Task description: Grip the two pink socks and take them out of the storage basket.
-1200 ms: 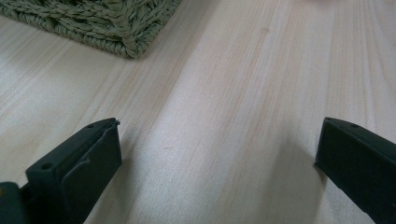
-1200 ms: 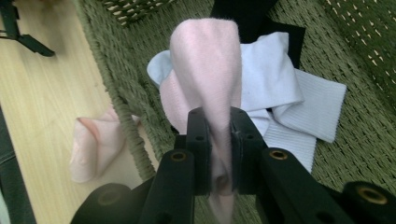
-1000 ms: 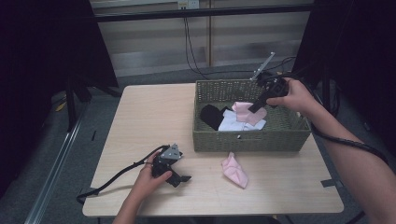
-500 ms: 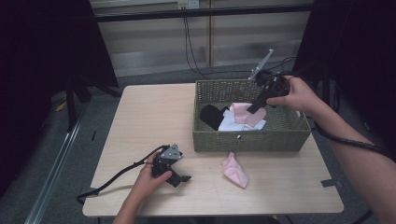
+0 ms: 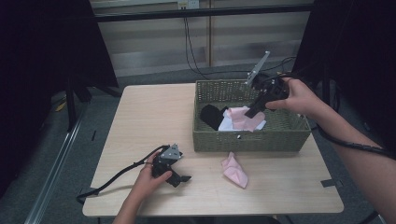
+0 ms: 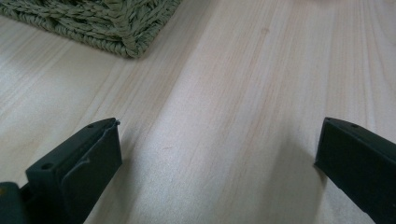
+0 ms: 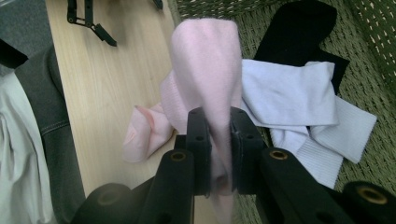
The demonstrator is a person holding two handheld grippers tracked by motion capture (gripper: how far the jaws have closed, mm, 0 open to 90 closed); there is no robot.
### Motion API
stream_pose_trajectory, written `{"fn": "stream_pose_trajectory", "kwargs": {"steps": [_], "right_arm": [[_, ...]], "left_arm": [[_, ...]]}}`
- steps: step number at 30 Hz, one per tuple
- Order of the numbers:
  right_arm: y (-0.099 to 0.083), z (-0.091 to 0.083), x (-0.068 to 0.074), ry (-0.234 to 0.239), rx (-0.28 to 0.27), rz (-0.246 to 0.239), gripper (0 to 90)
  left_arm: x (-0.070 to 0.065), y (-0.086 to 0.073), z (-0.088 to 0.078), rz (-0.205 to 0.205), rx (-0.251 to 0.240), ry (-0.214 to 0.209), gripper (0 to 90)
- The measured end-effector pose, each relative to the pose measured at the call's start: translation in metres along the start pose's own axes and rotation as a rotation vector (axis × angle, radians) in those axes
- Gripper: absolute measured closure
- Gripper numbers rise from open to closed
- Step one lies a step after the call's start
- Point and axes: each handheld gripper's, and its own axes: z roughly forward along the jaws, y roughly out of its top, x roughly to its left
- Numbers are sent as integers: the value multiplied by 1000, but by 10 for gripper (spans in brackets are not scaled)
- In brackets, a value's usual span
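At the left of the pale wooden surface (image 5: 140,116), the left gripper (image 5: 180,177) rests low in the person's left hand (image 5: 147,179), its jaws standing wide apart with only bare wood between them and a corner of the woven basket (image 6: 116,28) ahead in the left gripper view. Toward the middle, 1 pink sock (image 5: 235,170) lies crumpled on the surface just in front of the basket's (image 5: 252,140) near wall, outside it. Inside the basket sit a black sock (image 5: 211,115) at the left and a white sock (image 5: 229,123) beside it, with a second pink sock (image 5: 245,116) draped over them. At the right, the right gripper (image 5: 252,112), held in the person's right hand (image 5: 299,95), reaches down into the basket with its jaws clamped on that second pink sock (image 7: 205,70), the fabric pinched between the pads and hanging forward in the right gripper view. The work appears to be sorting socks between basket and surface; which way the pink pair is travelling cannot be told from this moment. By this reading, 1 pink sock is dealt with, its partner is in the grip, and the black and white socks remain untouched.
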Motion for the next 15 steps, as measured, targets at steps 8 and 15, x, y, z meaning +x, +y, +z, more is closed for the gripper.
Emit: {"fn": "stream_pose_trajectory", "kwargs": {"steps": [8, 15], "right_arm": [[3, -2, 14, 7, 3, -30, 799], [5, -1, 28, 27, 5, -75, 795]], "left_arm": [[0, 0, 0, 0, 0, 0, 0], [0, 0, 0, -1, 0, 0, 0]]}}
